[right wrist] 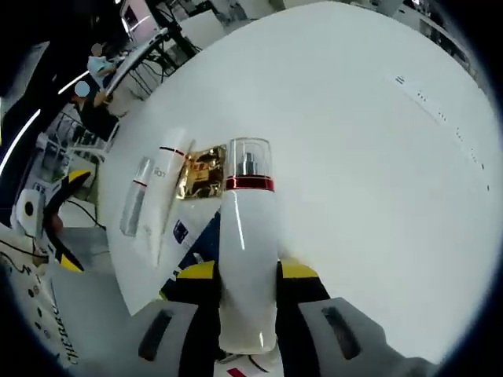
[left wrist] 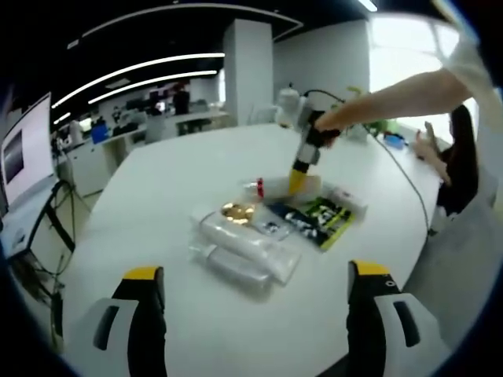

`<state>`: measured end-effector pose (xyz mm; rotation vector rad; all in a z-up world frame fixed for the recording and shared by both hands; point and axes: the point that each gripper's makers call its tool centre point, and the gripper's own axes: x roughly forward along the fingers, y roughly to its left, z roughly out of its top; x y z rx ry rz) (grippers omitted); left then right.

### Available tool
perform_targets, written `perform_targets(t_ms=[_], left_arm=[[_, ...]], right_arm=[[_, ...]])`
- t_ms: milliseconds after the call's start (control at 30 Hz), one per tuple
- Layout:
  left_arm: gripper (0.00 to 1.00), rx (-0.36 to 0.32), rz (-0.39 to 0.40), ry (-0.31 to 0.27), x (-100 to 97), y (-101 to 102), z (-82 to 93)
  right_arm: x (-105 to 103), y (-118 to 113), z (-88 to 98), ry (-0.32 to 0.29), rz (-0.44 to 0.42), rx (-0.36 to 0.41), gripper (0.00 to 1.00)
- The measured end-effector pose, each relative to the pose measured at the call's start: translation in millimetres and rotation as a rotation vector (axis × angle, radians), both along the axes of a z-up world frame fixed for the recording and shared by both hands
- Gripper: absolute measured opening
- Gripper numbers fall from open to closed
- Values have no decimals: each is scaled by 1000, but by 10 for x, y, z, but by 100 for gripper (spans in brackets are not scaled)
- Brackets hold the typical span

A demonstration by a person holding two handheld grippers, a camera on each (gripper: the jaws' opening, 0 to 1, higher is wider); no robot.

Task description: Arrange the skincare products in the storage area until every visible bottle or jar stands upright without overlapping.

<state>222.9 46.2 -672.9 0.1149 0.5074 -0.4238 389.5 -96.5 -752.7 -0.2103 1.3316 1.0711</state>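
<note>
In the right gripper view, my right gripper (right wrist: 247, 271) is shut on a white bottle (right wrist: 247, 236) with a red band and a clear cap, which points away along the jaws. Past it, on the white table (right wrist: 354, 118), lie a gold-lidded jar (right wrist: 203, 174), two white tubes (right wrist: 161, 184) and a dark packet (right wrist: 195, 236). The left gripper view has the same pile: clear-wrapped tubes (left wrist: 247, 247), the gold lid (left wrist: 237, 211) and green-and-black packets (left wrist: 318, 218). There the right gripper (left wrist: 297, 182) reaches down onto the white bottle (left wrist: 271, 187). My left gripper (left wrist: 257, 271) stands open, short of the pile.
A person's arm (left wrist: 393, 94) holds the right gripper, and another person (left wrist: 456, 157) sits at the table's far right. A cable (left wrist: 409, 184) trails across the table. A monitor (left wrist: 23, 149) stands off the left edge, with desks behind.
</note>
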Motion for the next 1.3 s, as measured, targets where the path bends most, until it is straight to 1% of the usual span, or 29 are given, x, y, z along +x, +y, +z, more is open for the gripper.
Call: perform_targets(t_ms=[33, 100, 167, 267, 300, 367, 433, 467, 567, 600, 633, 700, 733, 767, 833, 867, 967, 1067, 1167, 1200, 1233, 1267, 1300], left_arm=[[90, -15, 0, 2, -3, -11, 7], [90, -24, 1, 3, 2, -5, 11], [90, -32, 8, 3, 4, 5, 12], [90, -53, 8, 5, 2, -11, 23], [90, -57, 8, 6, -1, -13, 24], [90, -51, 7, 8, -6, -15, 19], [90, -50, 4, 10, -11, -22, 16], [90, -52, 1, 11, -14, -28, 15], [90, -53, 0, 15, -23, -34, 13], [90, -62, 0, 18, -26, -40, 16], [90, -69, 1, 19, -26, -41, 18], [90, -85, 1, 23, -23, -37, 22], [89, -91, 4, 27, -24, -31, 18], [89, -96, 9, 35, -32, -31, 10], [89, -103, 10, 51, -51, -27, -6], [89, -117, 7, 59, -60, -30, 0], [89, -144, 1, 89, -70, -43, -15], [89, -153, -46, 138, -107, -83, -61], [90, -121, -93, 141, -84, -118, -57], [90, -129, -101, 137, -66, -133, -42], [89, -169, -123, 143, -55, -197, -6], [89, -202, -132, 164, -57, -226, 9], [89, -245, -128, 163, -5, -233, 48]], right_arm=[[-17, 13, -1, 12, -14, 18, 25], [-68, 23, -7, 44, -42, 41, 25], [-120, 39, -19, 86, -93, 90, 25], [-146, 35, -35, 137, -166, 139, 25], [-148, 50, -9, 149, -193, 177, 25], [-190, 40, -1, 186, -237, 203, 25], [-229, 28, 2, 200, -267, 228, 25], [-272, 25, 9, 230, -303, 246, 25], [-339, 24, 27, 262, -355, 299, 25], [-378, 22, 35, 278, -375, 314, 25], [-392, 17, 37, 279, -381, 326, 25], [-450, 25, 52, 318, -433, 362, 25], [-471, 32, 61, 326, -447, 382, 25], [-493, 33, 67, 326, -453, 400, 25], [-575, 23, 73, 346, -476, 427, 25], [-596, 30, 84, 349, -483, 441, 25], [-686, 48, 128, 360, -486, 477, 25], [-730, 69, 166, 377, -510, 519, 25], [-773, 76, 188, 377, -513, 537, 25], [-796, 83, 211, 384, -511, 554, 25], [-808, 87, 220, 381, -507, 558, 25], [-818, 93, 236, 374, -498, 568, 25], [-848, 100, 263, 377, -495, 579, 25]])
